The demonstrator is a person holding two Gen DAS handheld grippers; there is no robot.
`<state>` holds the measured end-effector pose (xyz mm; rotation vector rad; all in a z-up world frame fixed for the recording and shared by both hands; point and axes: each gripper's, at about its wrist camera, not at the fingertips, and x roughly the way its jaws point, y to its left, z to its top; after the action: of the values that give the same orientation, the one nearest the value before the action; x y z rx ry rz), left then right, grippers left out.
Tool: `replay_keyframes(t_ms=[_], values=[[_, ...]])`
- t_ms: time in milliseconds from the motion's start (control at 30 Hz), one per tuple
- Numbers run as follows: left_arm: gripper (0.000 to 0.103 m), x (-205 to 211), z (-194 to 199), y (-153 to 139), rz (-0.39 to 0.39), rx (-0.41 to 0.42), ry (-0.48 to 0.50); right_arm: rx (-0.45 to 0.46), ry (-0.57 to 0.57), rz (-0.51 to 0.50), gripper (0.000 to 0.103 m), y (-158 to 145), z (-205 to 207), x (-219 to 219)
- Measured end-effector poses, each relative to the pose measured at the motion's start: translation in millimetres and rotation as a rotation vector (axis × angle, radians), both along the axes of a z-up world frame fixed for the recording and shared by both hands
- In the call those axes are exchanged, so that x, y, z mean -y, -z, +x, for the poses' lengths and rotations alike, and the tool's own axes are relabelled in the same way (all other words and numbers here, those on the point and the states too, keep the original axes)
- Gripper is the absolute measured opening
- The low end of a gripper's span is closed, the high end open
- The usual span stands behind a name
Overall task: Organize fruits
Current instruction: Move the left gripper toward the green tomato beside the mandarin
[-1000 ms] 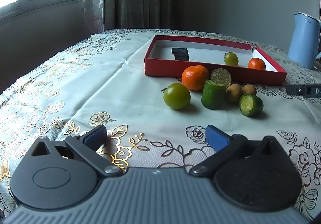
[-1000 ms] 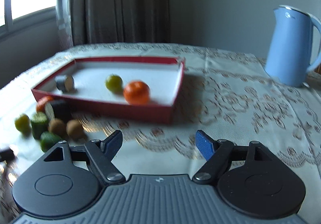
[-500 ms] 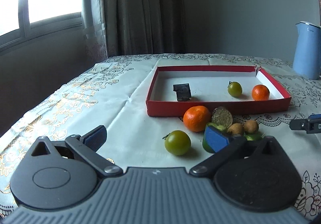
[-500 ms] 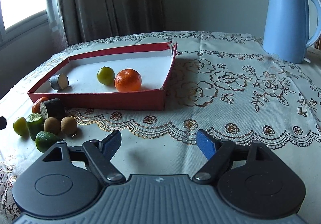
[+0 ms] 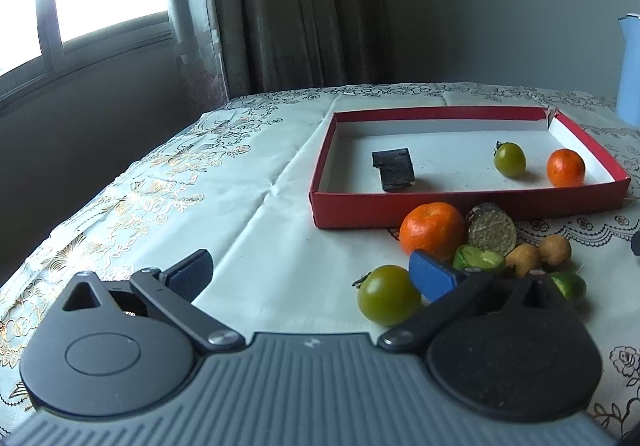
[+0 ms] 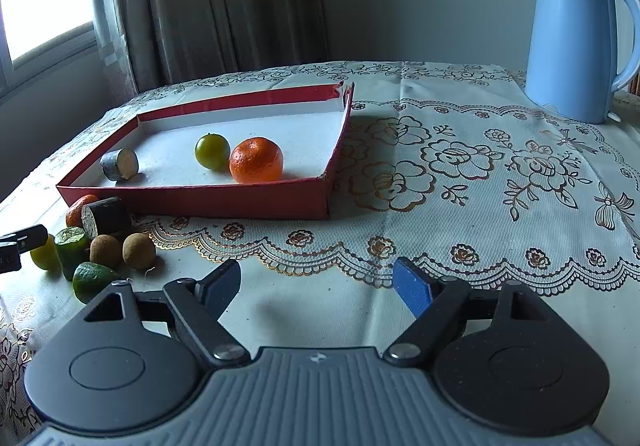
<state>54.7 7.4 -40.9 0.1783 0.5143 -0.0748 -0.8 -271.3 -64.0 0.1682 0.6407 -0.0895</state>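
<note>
Floral-cloth bench, red box (image 5: 468, 206) already holding three pieces. Left gripper (image 5: 316, 270) hangs wide open and empty just short of the green tomato (image 5: 387, 300); right gripper (image 6: 318, 282) is open and idle. Next, I'd guess: straddle the tomato and close gently, since it could roll.

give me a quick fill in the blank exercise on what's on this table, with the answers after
1. The box holding fruit is ____ on the outside.
2. Inside it, beside the small green fruit, lies one ____.
3. The kettle on the tablecloth is light ____.
4. Both the left gripper and right gripper are ____.

Answers: red; orange; blue; open
</note>
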Motion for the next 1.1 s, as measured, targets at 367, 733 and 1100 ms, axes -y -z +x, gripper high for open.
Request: replay_keyframes(t_ms=[367, 733, 1100], values=[[0.103, 10.8, -0.3, 8.4, -0.001, -0.013, 0.046, -0.002, -0.003, -0.003, 0.085, 0.5, 0.5, -0.9], [0.103, 19.8, 4.6, 13.9, 0.026, -0.029, 0.033, -0.002, -0.003, -0.003, 0.085, 0.7, 0.7, -0.9], [0.103, 10.5, 20.0, 19.7, -0.036, -0.137, 0.032, -0.002, -0.003, -0.002, 0.085, 0.8, 0.9, -0.8]])
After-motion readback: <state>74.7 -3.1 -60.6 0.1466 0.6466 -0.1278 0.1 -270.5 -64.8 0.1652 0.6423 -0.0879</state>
